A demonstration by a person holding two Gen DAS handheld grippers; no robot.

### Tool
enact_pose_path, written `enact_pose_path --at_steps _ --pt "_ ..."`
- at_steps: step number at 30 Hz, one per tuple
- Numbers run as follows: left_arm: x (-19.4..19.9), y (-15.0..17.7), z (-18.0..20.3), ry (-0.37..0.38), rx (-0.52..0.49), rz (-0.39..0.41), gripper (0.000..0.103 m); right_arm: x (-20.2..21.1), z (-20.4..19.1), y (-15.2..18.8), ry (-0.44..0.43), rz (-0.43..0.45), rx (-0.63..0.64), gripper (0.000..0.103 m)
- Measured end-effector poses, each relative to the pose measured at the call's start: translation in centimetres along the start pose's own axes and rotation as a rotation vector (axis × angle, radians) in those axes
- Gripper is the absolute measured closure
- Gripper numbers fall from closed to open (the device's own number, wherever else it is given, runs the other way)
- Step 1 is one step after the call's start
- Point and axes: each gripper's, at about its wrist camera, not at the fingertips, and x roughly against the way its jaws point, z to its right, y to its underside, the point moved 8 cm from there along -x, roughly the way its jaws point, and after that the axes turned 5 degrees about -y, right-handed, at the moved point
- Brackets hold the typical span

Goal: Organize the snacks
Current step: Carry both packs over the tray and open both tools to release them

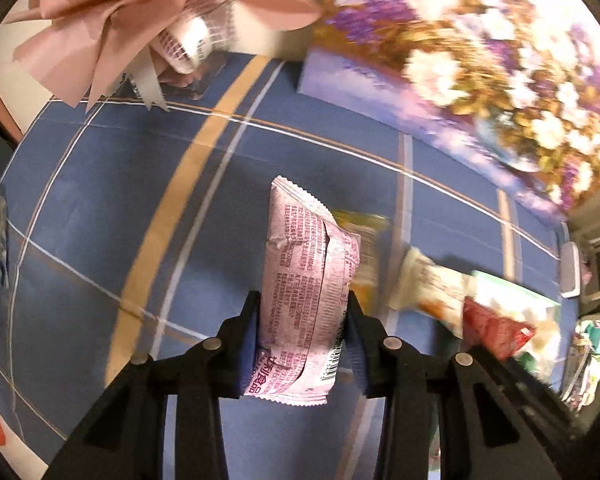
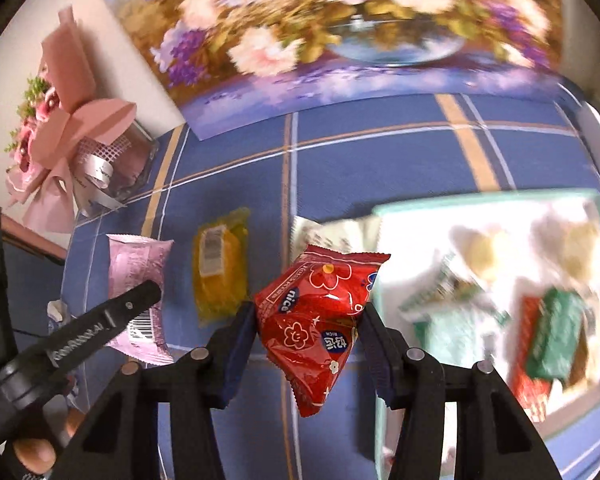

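Black jaws of L gripper point(image 1: 302, 340) sit closest to lens in left wrist view, closed partway onto pink snack packet point(image 1: 306, 300); blue pads press both long sides, packet clear of blue checked tablecloth point(image 1: 100, 208). Packet long axis runs along the fingers, away from cam, far sealed end pointing toward floral picture point(image 1: 480, 60) at table back.

R gripper point(image 2: 306, 328) likewise closed partway, pads pinching red snack packet point(image 2: 320, 320) at its mid-width; packet crumpled, hangs tilted, one corner pointing down twd cam. Appears lifted off the cloth.

Key relation for next move: light green tray point(image 2: 384, 216) lies just to the right of R gripper in right wrist view, its near-left edge almost under the red packet. Tray already holds several snacks (green, red, pale wrappers; blurred, exact count n/a). R hand is nearer the tray; L gripper, seen at left edge of right wrist view w/ its pink packet, is farther off, w/ yellow snack packet point(image 2: 220, 268) lying flat on cloth between the two grippers, long axis front-to-back.

Judgement: R needs short sideways travel to release over tray; L must cross further, passing yellow packet. Pink bouquet point(image 2: 60, 140) at back-left is well apart from travel path
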Motion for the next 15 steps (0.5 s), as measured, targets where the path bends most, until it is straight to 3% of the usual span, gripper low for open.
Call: enact_pose_path --at_steps 7,15 --pt "3.4 3.1 6.1 0.060 -0.042 0.029 0.062 4.1 6.2 2.4 0.055 0.045 -0.106 0.049" --pt "4.9 6.2 14.3 0.114 -0.146 0.042 0.062 9.1 14.5 1.8 0.128 0.126 -0.227 0.048"
